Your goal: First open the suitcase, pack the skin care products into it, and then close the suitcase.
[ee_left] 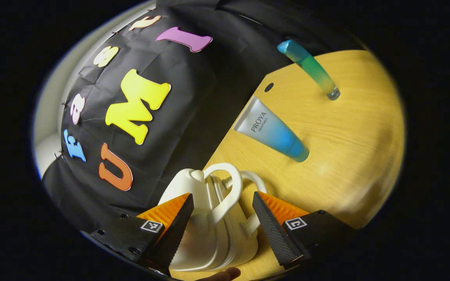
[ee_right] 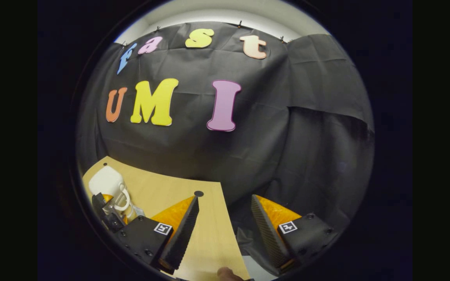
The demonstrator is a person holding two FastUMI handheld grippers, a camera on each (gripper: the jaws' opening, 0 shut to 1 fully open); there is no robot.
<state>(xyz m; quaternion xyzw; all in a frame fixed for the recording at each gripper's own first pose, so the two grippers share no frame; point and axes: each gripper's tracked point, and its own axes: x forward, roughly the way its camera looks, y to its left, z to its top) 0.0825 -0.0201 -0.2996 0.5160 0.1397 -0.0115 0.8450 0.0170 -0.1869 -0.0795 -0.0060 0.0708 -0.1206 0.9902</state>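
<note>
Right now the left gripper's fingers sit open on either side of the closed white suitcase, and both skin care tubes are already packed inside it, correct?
Not quite. The left gripper does sit open around the closed white suitcase, but the tubes are not packed. The left gripper view shows the white-and-blue tube and the green-blue tube both lying on the wooden table, beyond the suitcase.

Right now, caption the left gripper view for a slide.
Open left gripper straddles small white plastic suitcase; two blue-tinted skincare tubes wait.

The right gripper (ee_right: 225,230) hangs wide open over the table's (ee_right: 209,234) far right corner; the white suitcase (ee_right: 106,181) stands at its far left edge, the other gripper (ee_right: 108,212) beside it.
</note>
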